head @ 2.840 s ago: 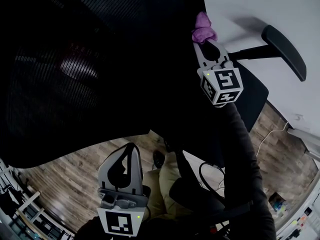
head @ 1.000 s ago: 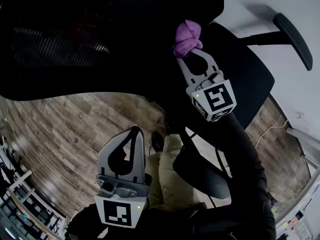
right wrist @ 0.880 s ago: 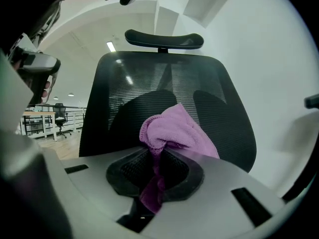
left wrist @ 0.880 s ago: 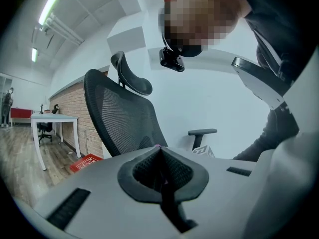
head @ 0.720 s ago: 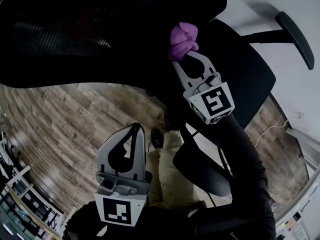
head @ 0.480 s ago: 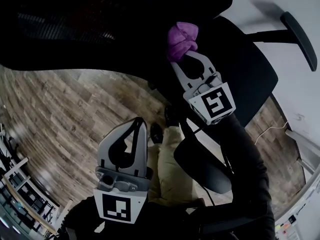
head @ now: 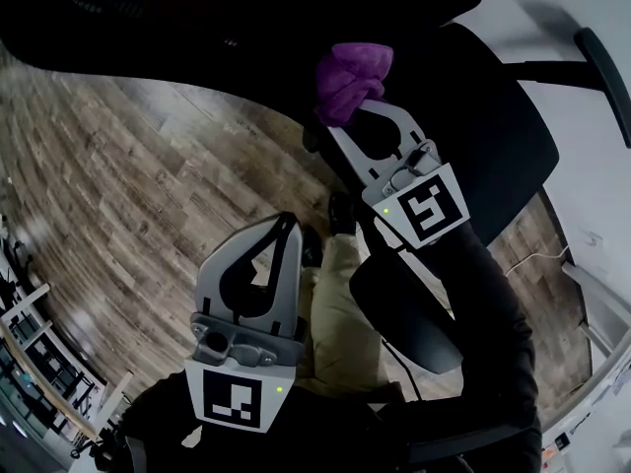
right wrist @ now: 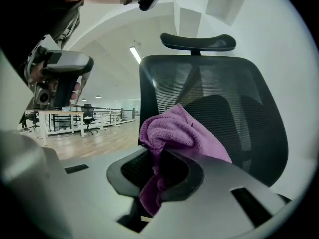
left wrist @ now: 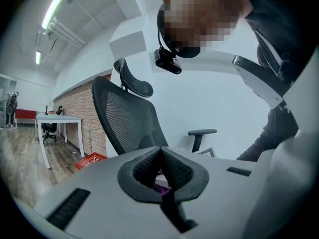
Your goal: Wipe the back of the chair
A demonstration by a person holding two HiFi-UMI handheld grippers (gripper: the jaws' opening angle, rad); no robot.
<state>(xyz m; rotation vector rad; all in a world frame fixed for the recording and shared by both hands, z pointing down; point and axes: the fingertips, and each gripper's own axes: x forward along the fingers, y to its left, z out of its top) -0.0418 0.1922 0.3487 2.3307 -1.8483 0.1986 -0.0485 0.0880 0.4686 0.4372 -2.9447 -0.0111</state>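
Note:
The black mesh chair back fills the top of the head view; the right gripper view faces it under its headrest. My right gripper is shut on a bunched purple cloth, which sits at the back's lower edge above the seat. In its own view the cloth bulges out of the right gripper. My left gripper hangs lower, shut with nothing in it, apart from the chair. Its view shows the chair back from the side.
Wooden floor spreads to the left, with shelving at the lower left. An armrest juts out at the right, another sits beside the person's legs. A white desk stands by a brick wall.
The right gripper with the cloth has travelled down the chair back, from its right edge to its lower edge. The back has slid up the frame and more floor shows. The left gripper stays shut.

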